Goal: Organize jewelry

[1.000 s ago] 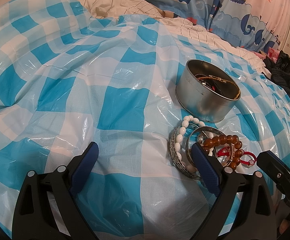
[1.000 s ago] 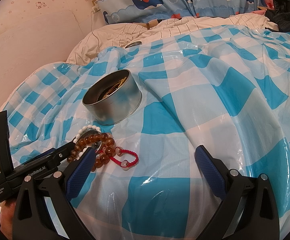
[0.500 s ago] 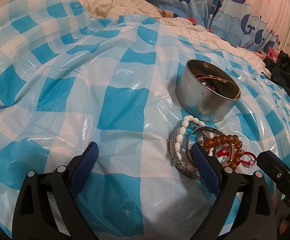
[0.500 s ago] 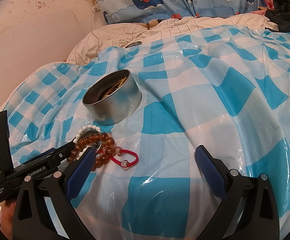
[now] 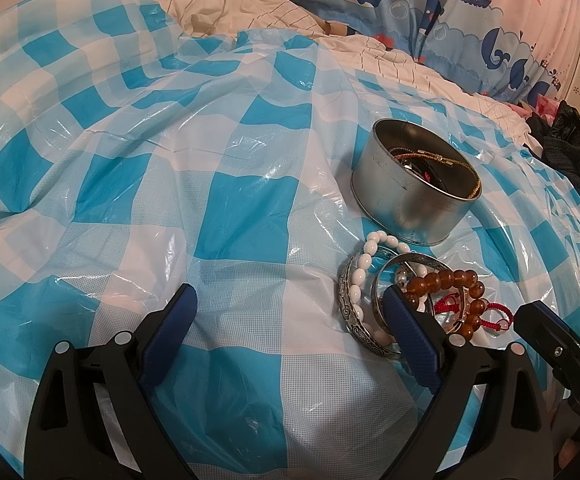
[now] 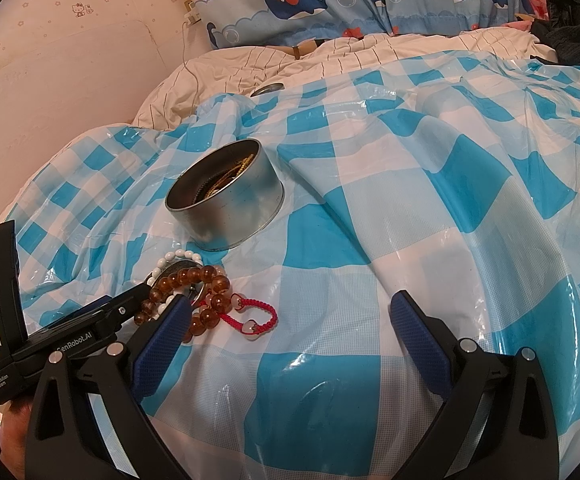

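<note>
Both my grippers hang low over the blue-check plastic sheet [image 5: 246, 200], jaws spread wide, nothing in either. Left gripper [image 5: 290, 320] sits w/ its right finger just beside the jewelry heap; right gripper [image 6: 290, 320] has its left finger at the heap's other edge.

Landmark = round metal tin [image 5: 414, 196]. It already holds a gold chain & other bits. The heap lies just in front of the tin, nearly touching its base: white bead bracelet [image 5: 360, 276], two silver bangles [image 5: 350, 312], amber bead bracelet [image 5: 442, 282], red cord bracelet [image 6: 256, 314].

Risks, as I judge them:
- Pieces are interlaced, beads draped over bangles. Pinch one & I likely drag others, then drop them short of the tin.
- Bangles are hard, smooth, round; a pinch on the rim could squirt them out sideways.
- Sheet is slick & wrinkled over soft bedding; pressing down could snag plastic b/w my jaws, or tilt the tin & spill it.
- Both grippers crowd the same heap, so a collision is possible.
- Red cord is thin & flat, easy to miss.
</note>
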A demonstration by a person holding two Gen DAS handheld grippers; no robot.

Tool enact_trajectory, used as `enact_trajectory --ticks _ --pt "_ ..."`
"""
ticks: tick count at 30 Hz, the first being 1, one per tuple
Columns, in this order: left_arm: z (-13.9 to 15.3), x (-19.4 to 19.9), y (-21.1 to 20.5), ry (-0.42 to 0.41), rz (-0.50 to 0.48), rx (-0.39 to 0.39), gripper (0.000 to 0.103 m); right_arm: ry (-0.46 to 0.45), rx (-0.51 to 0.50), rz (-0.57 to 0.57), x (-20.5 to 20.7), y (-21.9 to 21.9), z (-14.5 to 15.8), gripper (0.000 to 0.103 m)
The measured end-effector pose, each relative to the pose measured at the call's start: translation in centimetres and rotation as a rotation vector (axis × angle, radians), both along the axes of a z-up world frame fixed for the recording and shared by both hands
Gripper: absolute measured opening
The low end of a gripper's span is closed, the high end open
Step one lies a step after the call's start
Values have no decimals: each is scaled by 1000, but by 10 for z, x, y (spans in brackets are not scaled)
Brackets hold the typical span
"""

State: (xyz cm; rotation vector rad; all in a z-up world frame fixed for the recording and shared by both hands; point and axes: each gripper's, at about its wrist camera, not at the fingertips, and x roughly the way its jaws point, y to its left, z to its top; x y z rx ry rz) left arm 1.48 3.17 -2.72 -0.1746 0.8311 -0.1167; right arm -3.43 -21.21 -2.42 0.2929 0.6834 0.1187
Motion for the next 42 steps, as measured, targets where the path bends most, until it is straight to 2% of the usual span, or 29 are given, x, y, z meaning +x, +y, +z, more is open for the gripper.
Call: enact_trajectory --ticks 42 --pt "-1 1 -1 3 -1 9 90 12 -13 -2 -2 -3 -1 96"
